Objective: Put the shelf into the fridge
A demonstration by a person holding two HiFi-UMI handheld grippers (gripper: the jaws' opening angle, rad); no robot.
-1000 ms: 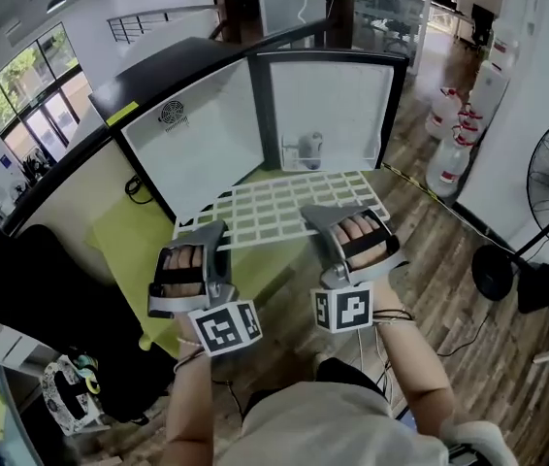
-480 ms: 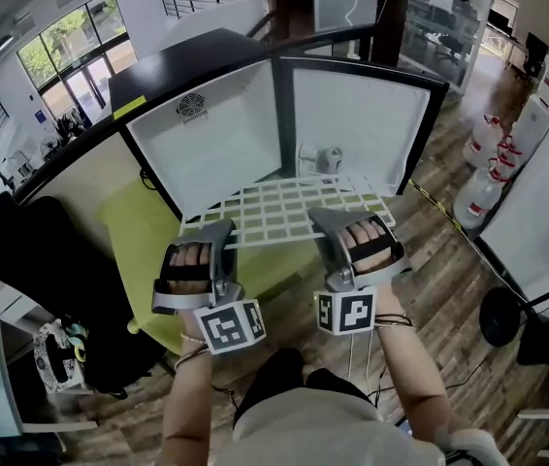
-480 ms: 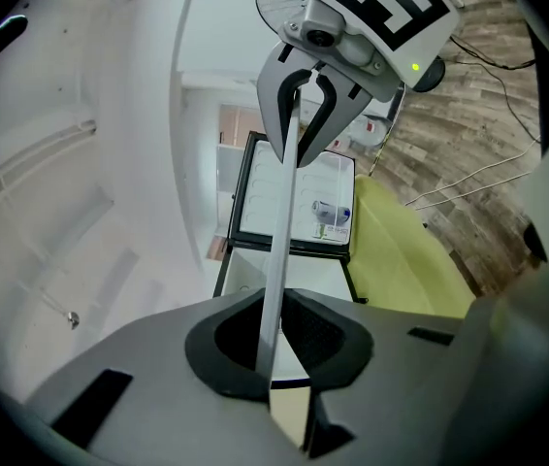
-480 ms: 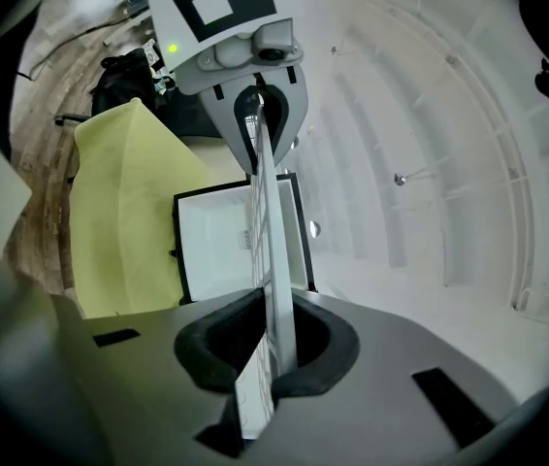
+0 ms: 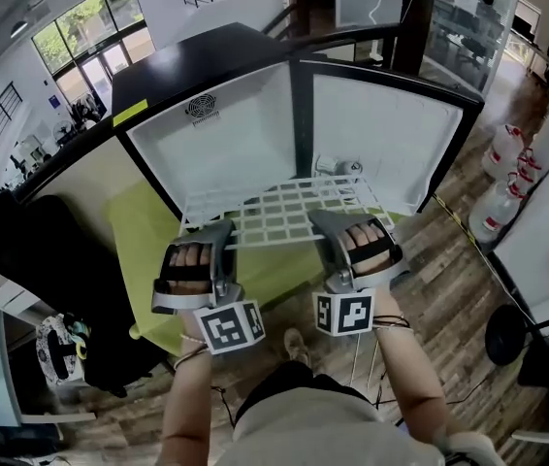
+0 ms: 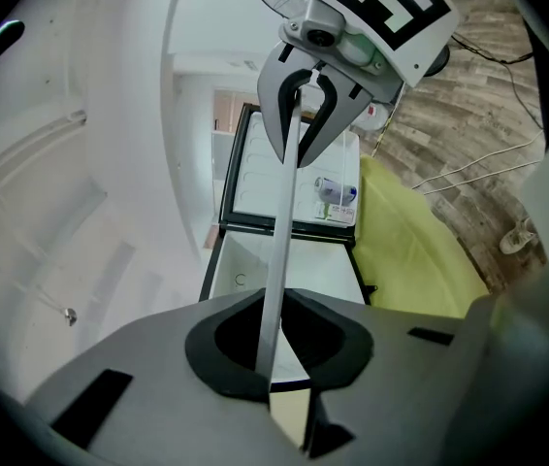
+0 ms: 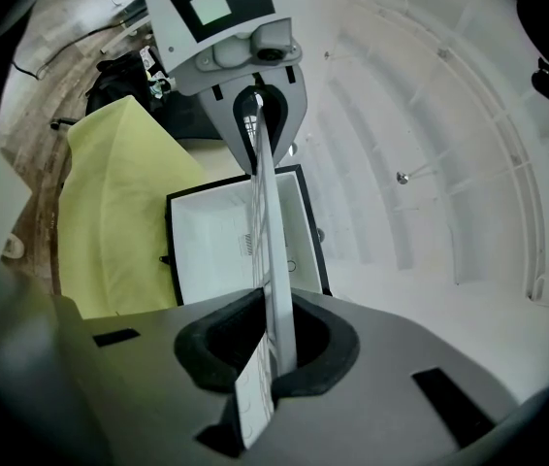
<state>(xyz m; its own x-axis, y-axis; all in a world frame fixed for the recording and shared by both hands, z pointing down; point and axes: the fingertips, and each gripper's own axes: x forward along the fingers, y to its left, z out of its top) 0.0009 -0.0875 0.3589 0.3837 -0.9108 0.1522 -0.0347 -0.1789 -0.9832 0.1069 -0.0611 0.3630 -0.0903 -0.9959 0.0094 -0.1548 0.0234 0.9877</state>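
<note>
I hold a white wire shelf [image 5: 284,209] flat by its near edge, a gripper at each corner. My left gripper [image 5: 219,237] is shut on the left corner and my right gripper [image 5: 324,223] on the right corner. The black fridge [image 5: 218,149] stands open just beyond, white inside. Its door [image 5: 383,134] swings right with a can [image 5: 329,166] in it. The shelf's far edge reaches over the fridge's lower opening. In the left gripper view the shelf [image 6: 282,231] runs edge-on from my left gripper [image 6: 273,348] toward the right gripper [image 6: 299,115]. The right gripper view mirrors this: shelf [image 7: 267,231], right gripper [image 7: 273,348], left gripper [image 7: 255,115].
A yellow-green mat [image 5: 148,236] lies under the fridge. A black bag [image 5: 47,270] sits at the left. Large water bottles [image 5: 507,187] stand on the wood floor at the right, with a fan base [image 5: 532,348] nearer me.
Both grippers have carried the shelf forward, and its far edge now overlaps the open fridge. The fridge looms larger as my view has closed in. Grips are unchanged.
</note>
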